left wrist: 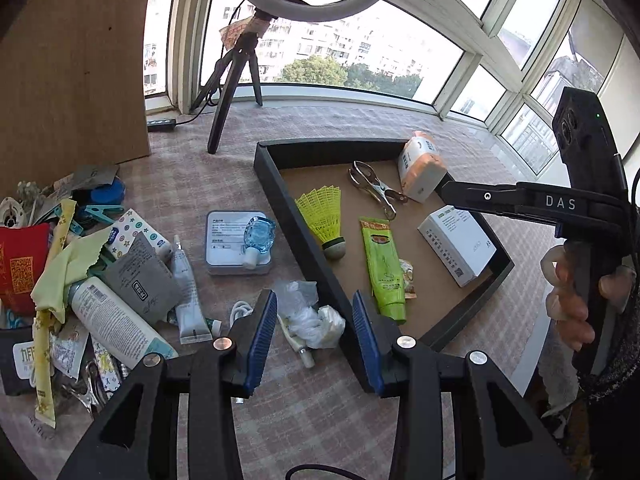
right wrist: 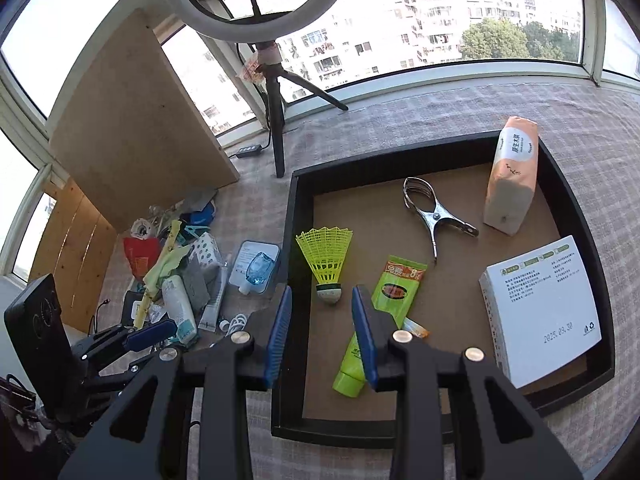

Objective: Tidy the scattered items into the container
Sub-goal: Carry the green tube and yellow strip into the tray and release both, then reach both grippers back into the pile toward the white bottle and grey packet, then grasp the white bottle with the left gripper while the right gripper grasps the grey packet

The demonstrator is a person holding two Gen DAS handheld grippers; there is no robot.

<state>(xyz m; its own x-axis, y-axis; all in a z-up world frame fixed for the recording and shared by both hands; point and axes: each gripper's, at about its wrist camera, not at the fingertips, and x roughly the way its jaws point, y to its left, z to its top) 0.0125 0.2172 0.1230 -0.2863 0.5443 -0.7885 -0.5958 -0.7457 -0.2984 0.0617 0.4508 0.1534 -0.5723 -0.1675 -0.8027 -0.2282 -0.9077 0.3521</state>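
A black tray (left wrist: 320, 264) (right wrist: 288, 240) with a brown floor holds a yellow shuttlecock (left wrist: 323, 216) (right wrist: 326, 258), a green tube (left wrist: 384, 268) (right wrist: 394, 292), a metal clamp (left wrist: 374, 186) (right wrist: 434, 210), a tissue pack (left wrist: 420, 166) (right wrist: 512, 176) and a white box (left wrist: 456, 240) (right wrist: 540, 312). My left gripper (left wrist: 315, 316) is open and empty above a crumpled plastic wrapper (left wrist: 310, 316) just left of the tray. My right gripper (right wrist: 322, 316) (left wrist: 444, 190) is open and empty over the tray's left part, near the shuttlecock. A pile of scattered items (left wrist: 80, 272) (right wrist: 176, 276) lies left.
A white case with a blue bottle on it (left wrist: 240, 240) (right wrist: 258, 266) lies beside the tray. A ring light tripod (left wrist: 232, 92) (right wrist: 276, 120) stands at the back. A wooden board (left wrist: 72, 64) (right wrist: 136, 132) leans at the left. Windows run behind.
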